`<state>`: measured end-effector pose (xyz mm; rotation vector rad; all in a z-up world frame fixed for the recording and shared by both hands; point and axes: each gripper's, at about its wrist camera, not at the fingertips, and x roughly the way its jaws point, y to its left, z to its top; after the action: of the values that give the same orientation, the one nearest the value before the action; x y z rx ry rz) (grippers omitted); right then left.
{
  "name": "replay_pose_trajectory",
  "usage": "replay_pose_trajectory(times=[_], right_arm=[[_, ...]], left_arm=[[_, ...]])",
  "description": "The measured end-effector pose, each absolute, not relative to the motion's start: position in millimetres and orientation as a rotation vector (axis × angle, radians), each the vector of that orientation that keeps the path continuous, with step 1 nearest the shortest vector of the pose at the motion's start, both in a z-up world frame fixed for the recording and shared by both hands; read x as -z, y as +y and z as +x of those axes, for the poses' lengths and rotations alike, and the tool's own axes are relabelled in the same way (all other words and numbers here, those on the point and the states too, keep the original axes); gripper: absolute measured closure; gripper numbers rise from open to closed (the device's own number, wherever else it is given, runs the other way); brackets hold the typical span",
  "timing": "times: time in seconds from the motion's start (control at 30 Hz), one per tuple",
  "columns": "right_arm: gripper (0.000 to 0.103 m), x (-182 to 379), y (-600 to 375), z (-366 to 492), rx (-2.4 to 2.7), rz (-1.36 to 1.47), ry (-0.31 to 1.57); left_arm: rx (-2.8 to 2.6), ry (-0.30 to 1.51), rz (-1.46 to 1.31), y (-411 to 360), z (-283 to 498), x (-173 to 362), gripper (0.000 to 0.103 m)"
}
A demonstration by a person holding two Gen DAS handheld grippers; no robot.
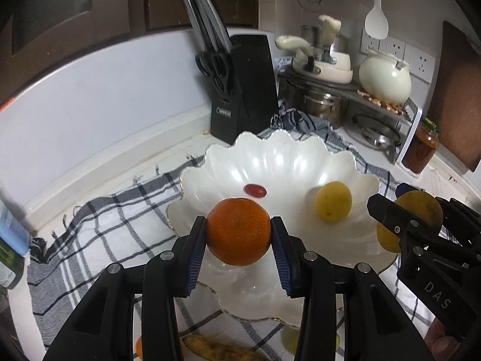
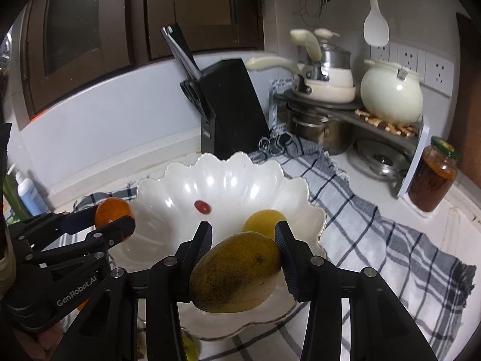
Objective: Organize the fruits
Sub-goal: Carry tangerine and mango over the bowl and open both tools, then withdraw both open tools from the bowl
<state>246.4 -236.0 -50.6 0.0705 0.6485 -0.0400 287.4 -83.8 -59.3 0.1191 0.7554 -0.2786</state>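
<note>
Orange (image 1: 239, 231) sits pinched in our left fingers (image 1: 198, 240), mango (image 2: 237, 272) in our right (image 2: 207, 240), both over the bowl (image 1: 270, 150) (glossy, sloped): released high, either could roll out onto the bench.

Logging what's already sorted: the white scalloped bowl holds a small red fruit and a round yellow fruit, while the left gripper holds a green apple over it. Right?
Not quite. The left gripper holds a round orange citrus fruit, not a green apple, as the left wrist view shows. The white scalloped bowl does hold the small red fruit and round yellow fruit.
</note>
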Motion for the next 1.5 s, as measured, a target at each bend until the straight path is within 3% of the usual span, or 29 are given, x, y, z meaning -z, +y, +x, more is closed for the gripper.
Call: replay_pose_trajectory(times=[0.3,0.37,0.43,0.73,0.93,1.5], right_arm=[[0.058,65.2,-240.8,252.7,0.033,0.063,0.691],[0.051,59.9,-239.8,249.3,0.058,0.048,0.668],[0.026,56.2,-240.8,247.5,0.078,0.048,0.658],[0.011,43.5,-243.5,234.7,0.139,0.057,0.635],[0.009,29.0,-237.9,218.7,0.181,0.04,0.611],[0.009,1.9,-199.8,165.1,0.168,0.033,0.57]], left_arm=[[0.279,0.813,0.138,-90.3,292.7,76.9,0.058],[0.291,0.822,0.136,-90.4,292.8,78.1,0.049],[0.272,0.806,0.149,-90.1,291.1,75.7,0.032],[0.221,0.749,0.165,-81.6,277.3,56.5,0.015],[0.186,0.721,0.154,-70.0,262.0,43.7,0.003],[0.156,0.665,0.105,-27.5,206.9,15.1,0.0]])
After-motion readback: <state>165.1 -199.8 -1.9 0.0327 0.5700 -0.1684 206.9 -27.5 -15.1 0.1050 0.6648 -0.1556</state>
